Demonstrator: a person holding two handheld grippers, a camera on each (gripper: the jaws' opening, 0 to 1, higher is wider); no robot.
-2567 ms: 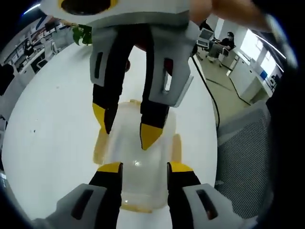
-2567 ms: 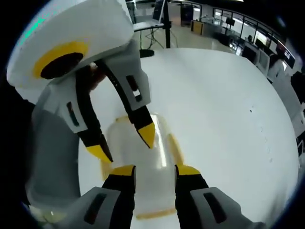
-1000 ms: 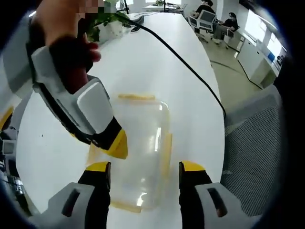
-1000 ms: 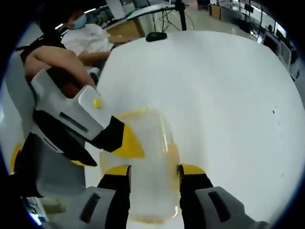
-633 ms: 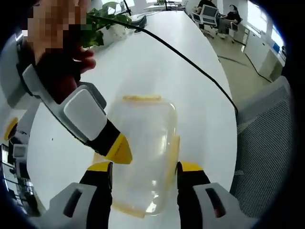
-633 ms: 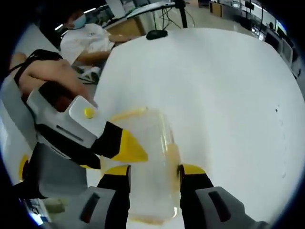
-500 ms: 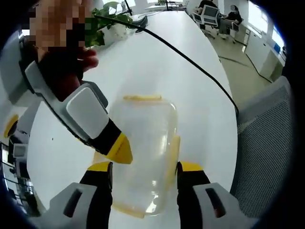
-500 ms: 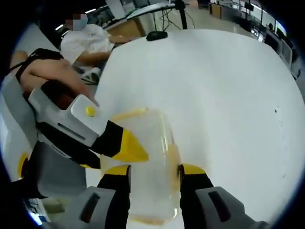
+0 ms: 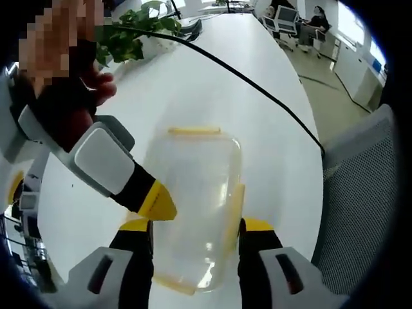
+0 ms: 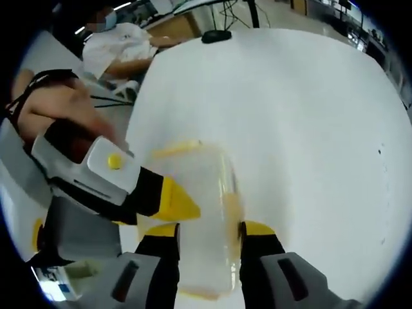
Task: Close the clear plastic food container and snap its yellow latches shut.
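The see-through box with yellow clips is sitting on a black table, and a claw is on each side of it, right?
Not quite: the table is white, not black, as the left gripper view shows. The rest holds: the clear food container with yellow latches sits on it, between the left claw and the right claw.

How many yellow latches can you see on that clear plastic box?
3 in the left gripper view: one on the container's far end, one along its right side, one at the near end. A fourth, on the left side, may be hidden behind the other gripper.
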